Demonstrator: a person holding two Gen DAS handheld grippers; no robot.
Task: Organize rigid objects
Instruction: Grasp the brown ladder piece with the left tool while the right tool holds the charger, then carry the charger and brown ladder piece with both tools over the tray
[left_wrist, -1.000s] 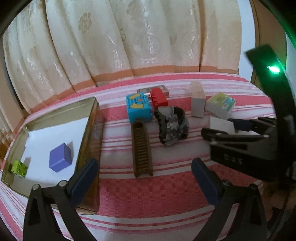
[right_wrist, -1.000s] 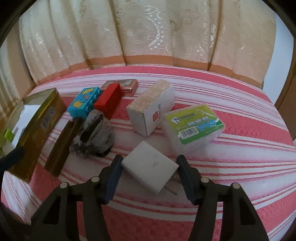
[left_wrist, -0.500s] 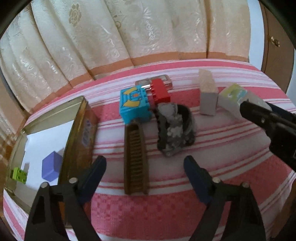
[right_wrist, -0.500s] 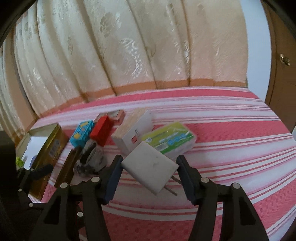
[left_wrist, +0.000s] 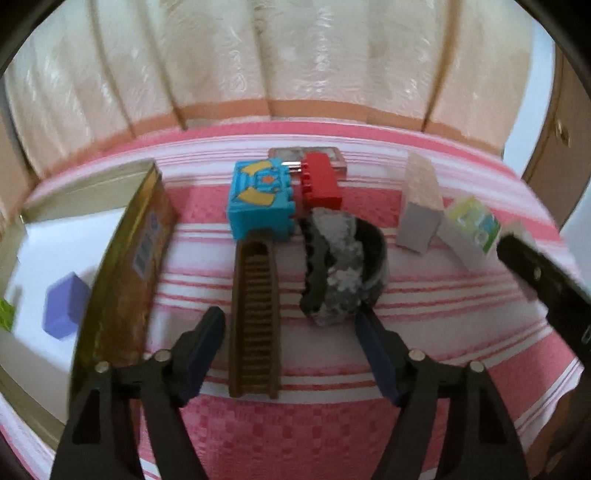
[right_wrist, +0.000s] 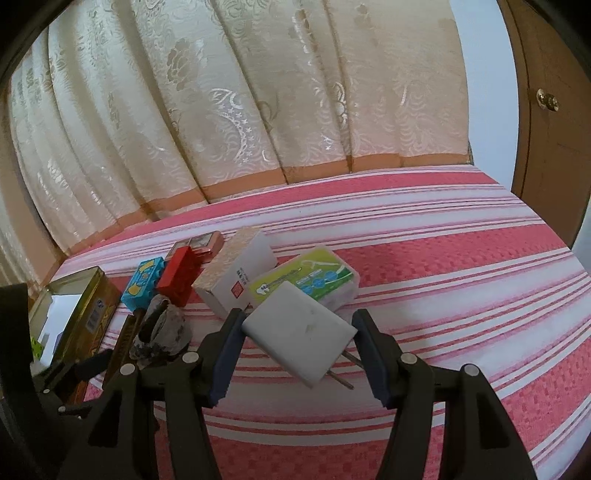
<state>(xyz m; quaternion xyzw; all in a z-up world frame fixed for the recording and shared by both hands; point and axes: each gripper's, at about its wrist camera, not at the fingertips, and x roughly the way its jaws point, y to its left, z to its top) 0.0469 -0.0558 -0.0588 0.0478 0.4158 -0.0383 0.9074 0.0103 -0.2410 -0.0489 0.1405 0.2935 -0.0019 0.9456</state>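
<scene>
My right gripper (right_wrist: 299, 332) is shut on a white plug adapter (right_wrist: 295, 328) and holds it above the striped cloth, metal prongs pointing down to the right. My left gripper (left_wrist: 289, 325) stands open low over the cloth. A brown ridged comb (left_wrist: 255, 317) lies between its fingers, closer to the left pad, and neither pad touches it. A grey camouflage hair clip (left_wrist: 340, 266) sits just ahead of the right pad. At the left, an open gold tin (left_wrist: 129, 266) holds a purple cube (left_wrist: 62, 310) and a green brick (left_wrist: 5, 314).
Behind the comb stand a blue toy block (left_wrist: 258, 199), a red brick (left_wrist: 319, 184) and a pinkish case (left_wrist: 306, 153). A white box (right_wrist: 236, 277) and a green-labelled plastic box (right_wrist: 314, 280) lie to the right. Curtains hang behind; a wooden door (right_wrist: 546, 129) stands at far right.
My left gripper has narrowed and moved right from the tin to straddle the comb. My right gripper has lifted the white adapter off the cloth and its view has tipped upward.
</scene>
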